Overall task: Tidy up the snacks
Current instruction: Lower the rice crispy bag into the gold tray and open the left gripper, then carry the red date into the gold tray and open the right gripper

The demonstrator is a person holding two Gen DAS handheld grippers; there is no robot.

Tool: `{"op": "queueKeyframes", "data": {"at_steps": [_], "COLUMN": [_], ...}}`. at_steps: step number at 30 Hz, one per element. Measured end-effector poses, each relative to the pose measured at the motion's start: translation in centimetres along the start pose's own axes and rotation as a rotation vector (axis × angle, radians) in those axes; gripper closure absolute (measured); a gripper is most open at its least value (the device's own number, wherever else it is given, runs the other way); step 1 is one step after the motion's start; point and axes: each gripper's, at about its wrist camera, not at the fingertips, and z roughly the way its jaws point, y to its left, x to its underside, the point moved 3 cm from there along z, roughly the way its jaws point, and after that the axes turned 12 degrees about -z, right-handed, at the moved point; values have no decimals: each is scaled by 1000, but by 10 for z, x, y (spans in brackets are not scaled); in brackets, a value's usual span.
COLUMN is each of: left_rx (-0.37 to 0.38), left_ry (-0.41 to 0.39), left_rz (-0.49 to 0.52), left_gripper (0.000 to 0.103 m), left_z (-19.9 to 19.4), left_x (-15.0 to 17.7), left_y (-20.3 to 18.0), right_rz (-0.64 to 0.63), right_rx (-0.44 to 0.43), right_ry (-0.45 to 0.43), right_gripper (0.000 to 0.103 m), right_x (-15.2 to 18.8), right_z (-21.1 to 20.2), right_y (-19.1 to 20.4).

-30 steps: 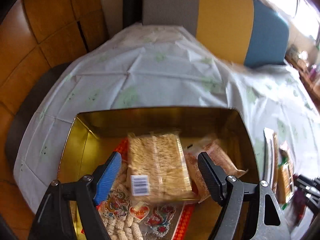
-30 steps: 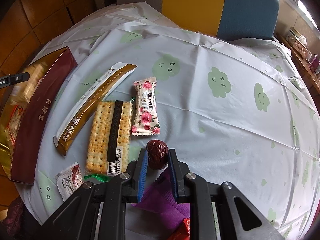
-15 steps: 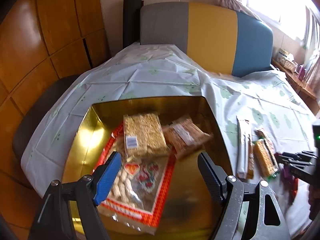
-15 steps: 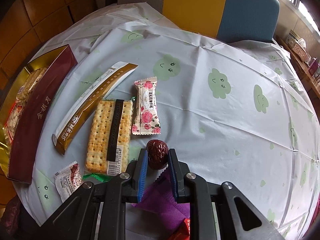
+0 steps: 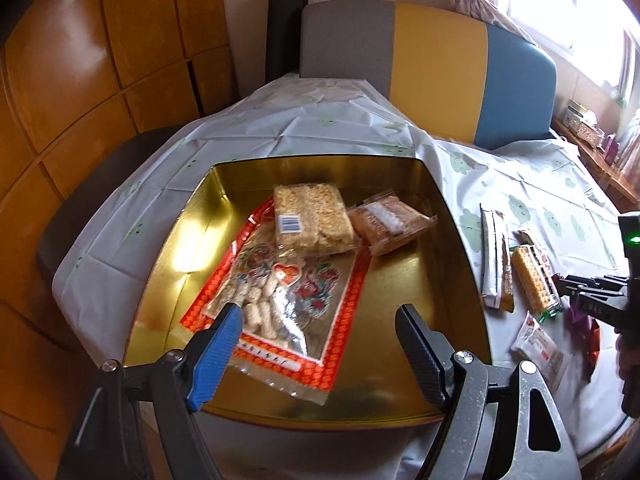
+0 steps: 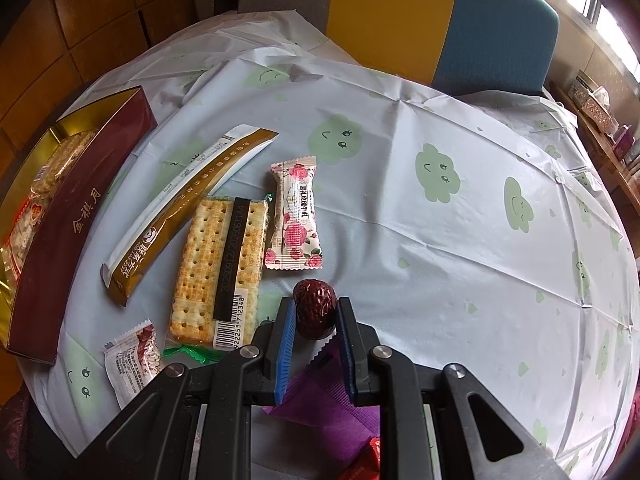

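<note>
The right gripper point(image 6: 316, 320) is clamped on a dark red date point(image 6: 314, 307), its pads pressing both sides. Just ahead of the fingertips lies a rose-print candy point(image 6: 295, 216); to their left a cracker pack point(image 6: 218, 268), then a long gold sachet point(image 6: 180, 216) and the gold tin point(image 6: 76, 216).

The left gripper point(image 5: 320, 332) stands wide apart, holding nothing, above the tin point(image 5: 456, 264). Below its fingers lies a red-bordered bag point(image 5: 280, 296), beyond it two bars point(image 5: 310, 218).

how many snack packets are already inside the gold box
3: a large red-bordered bag lying flat, a pale crispy bar pack resting on its far end, and a brown biscuit pack beside that. Others may be hidden underneath.
</note>
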Motion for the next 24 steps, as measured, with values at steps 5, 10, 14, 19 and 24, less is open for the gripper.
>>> {"op": "queueKeyframes", "data": {"at_steps": [5,10,14,19,24], "left_rx": [-2,-7,-13,-13,-9], "left_ry": [3,8,13,18,16], "left_rz": [-25,-56,-72,-92,-95], "left_gripper": [24,24,24,24,24], "left_z": [-1,-1,0,1,1], "left_x": [3,5,8,9,9], "left_y": [13,28,39,47,48], "right_rz": [8,11,30,70,87], "right_rx": [1,14,23,46,29], "right_ry": [-10,-12,-2,-34,-104], "right_gripper": [82,83,83,83,83], "right_x": [1,3,1,-3,-17], "right_z": [0,-3,-7,-22,-49], "right_y": [0,1,-1,-7,-3]}}
